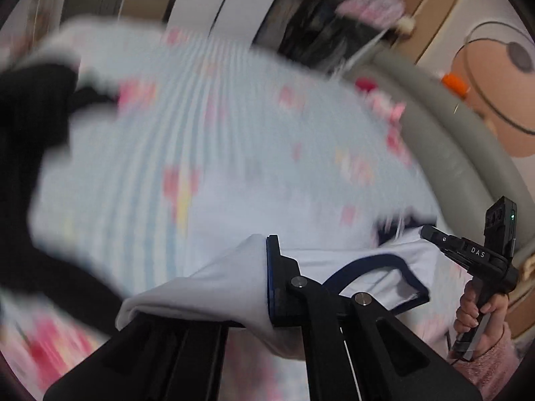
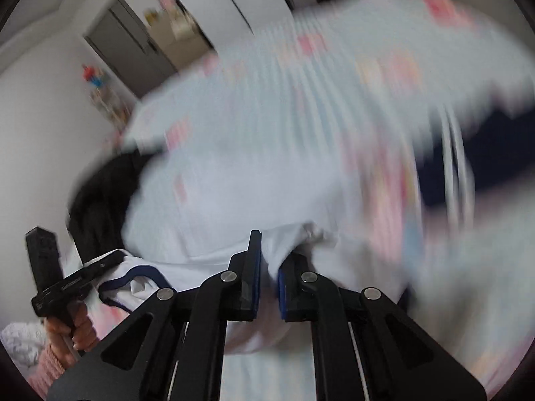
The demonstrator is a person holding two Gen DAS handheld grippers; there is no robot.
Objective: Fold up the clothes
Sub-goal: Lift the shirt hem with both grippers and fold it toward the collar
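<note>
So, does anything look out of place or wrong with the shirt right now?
Nothing looks damaged. The white shirt is bunched, not flat: each hand-held gripper, left and right, is shut on a fold of it near the dark-trimmed collar. A dark garment lies on the bed beside it. Motion blur hides finer detail.

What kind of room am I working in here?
Probably a bedroom at home: a striped, pink-patterned bedsheet spreads below, a grey door stands in a white wall, and a cartoon-face cushion sits alongside.
</note>
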